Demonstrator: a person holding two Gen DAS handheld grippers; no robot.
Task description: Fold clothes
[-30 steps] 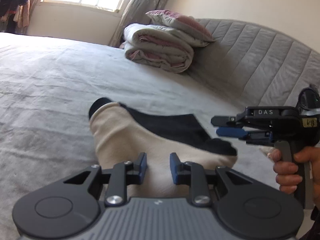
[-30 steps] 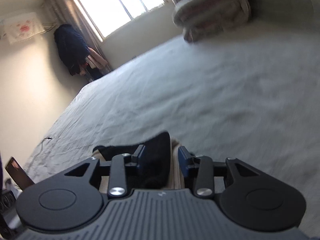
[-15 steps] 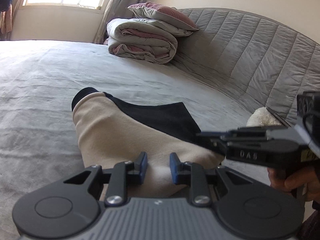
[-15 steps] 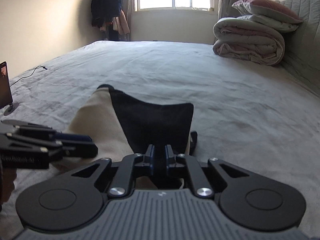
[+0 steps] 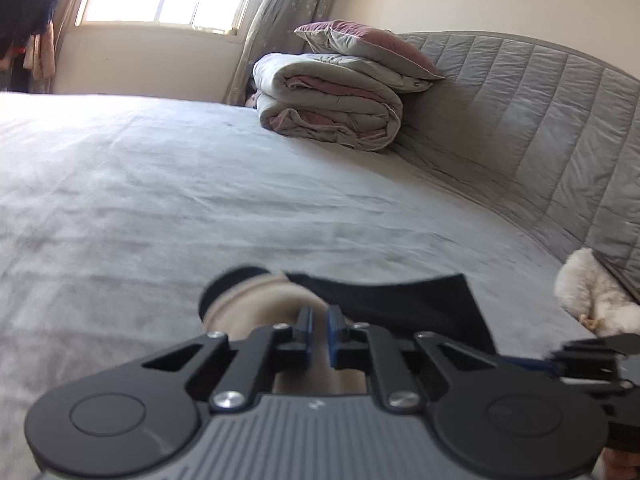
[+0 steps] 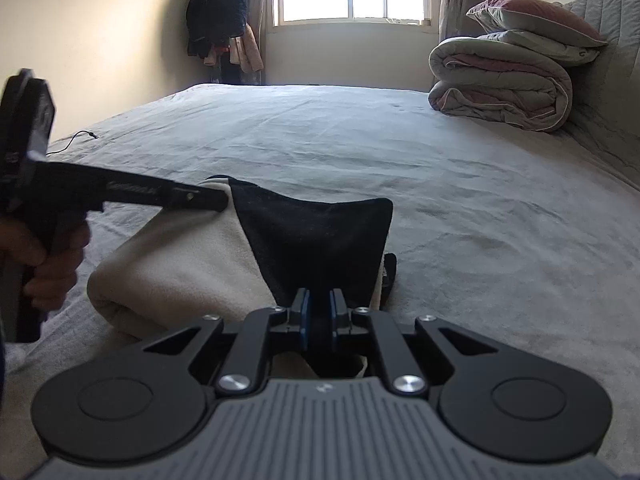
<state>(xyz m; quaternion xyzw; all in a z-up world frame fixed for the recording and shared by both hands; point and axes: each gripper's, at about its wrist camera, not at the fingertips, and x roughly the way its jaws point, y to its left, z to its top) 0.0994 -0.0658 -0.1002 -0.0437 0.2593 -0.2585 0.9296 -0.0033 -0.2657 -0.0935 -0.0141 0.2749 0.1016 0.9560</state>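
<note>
A cream and black garment [image 6: 180, 264] lies folded on the grey bed [image 6: 360, 132]. In the right wrist view my right gripper [image 6: 319, 300] is shut on the near edge of the garment's black panel [image 6: 320, 236]. The left gripper [image 6: 222, 200], held by a hand [image 6: 52, 268], reaches in from the left onto the cream sleeve near its black cuff. In the left wrist view the left gripper [image 5: 318, 316] has its jaws closing, with cream fabric [image 5: 256, 300] pinched between the pads. The right gripper [image 5: 560, 358] shows at the lower right edge.
A folded duvet with a pillow on top [image 6: 500, 84] sits at the far right against the quilted headboard [image 5: 540, 132]. A white plush toy [image 5: 592, 296] lies by the headboard. Clothes [image 6: 218, 12] hang beside the window. A cable [image 6: 80, 136] lies at the bed's left edge.
My left gripper slid forward along the cream sleeve toward the cuff and its jaws narrowed on the fabric. The right gripper rolled level and closed on the black panel, then stayed still.
</note>
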